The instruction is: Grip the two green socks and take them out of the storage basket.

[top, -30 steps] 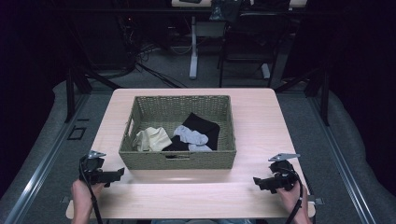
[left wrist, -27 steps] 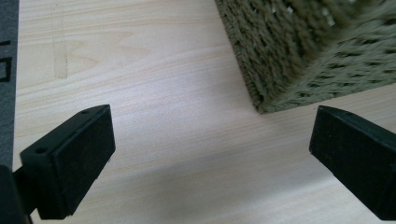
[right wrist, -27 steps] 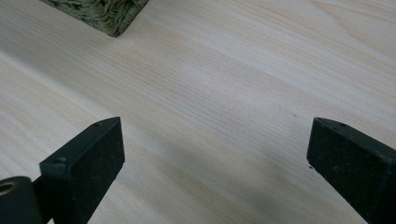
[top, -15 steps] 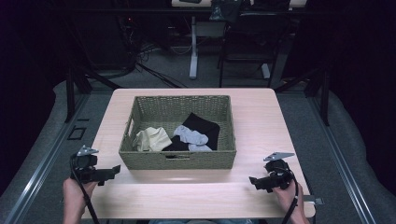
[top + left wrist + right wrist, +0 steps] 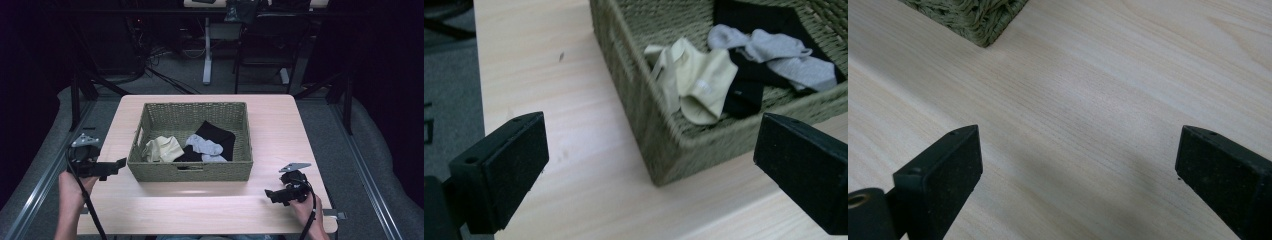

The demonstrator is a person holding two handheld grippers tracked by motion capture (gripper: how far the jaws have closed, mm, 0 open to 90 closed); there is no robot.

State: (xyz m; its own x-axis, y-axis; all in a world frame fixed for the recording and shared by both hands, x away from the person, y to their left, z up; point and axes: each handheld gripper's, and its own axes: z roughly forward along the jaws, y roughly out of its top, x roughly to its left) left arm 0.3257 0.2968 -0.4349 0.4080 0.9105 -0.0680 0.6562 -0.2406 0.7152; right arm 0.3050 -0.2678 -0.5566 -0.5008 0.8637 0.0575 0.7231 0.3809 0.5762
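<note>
High view: overhead, facing forward and down on table (image 5: 200, 210); gripper views: close, low over tabletop, sharing woven basket (image 5: 190, 170) corner with it

The basket (image 5: 190, 170) sits mid-table (image 5: 280, 125) holding socks (image 5: 202, 145), with the left tool (image 5: 120, 163) beside its left wall and the right tool (image 5: 270, 194) at the near right.
</note>
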